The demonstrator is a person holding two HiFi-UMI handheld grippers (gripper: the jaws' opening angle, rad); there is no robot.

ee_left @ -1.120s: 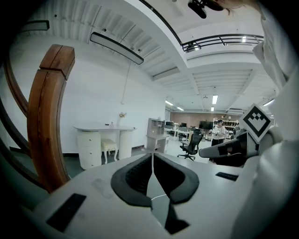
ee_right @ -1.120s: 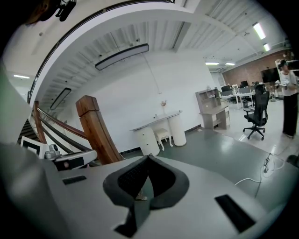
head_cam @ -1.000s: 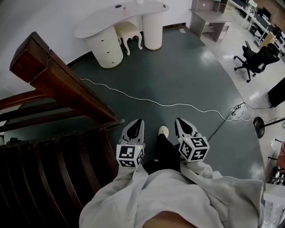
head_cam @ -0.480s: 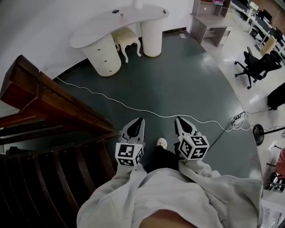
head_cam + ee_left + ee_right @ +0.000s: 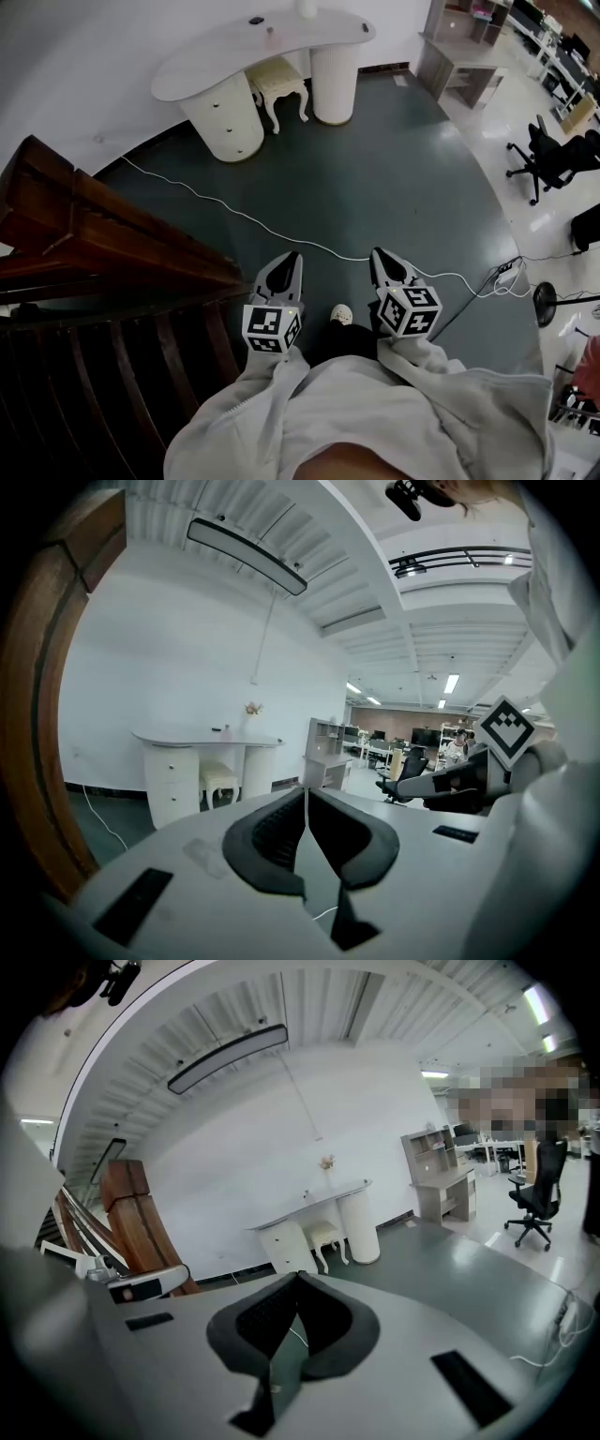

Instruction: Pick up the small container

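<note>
Floor (image 5: 403, 178) dark green, white desk (image 5: 234, 58), white cable (image 5: 246, 217)

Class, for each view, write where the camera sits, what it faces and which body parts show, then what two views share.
Head view: on the head, facing steeply down at dark green floor; grey sleeves, left claw and right claw show.
Left gripper view: on the left claw, looking past its shut jaws toward the curved white desk.
Right gripper view: on the right claw, shut jaws, same desk ahead.
Shared: all three show the desk.
</note>
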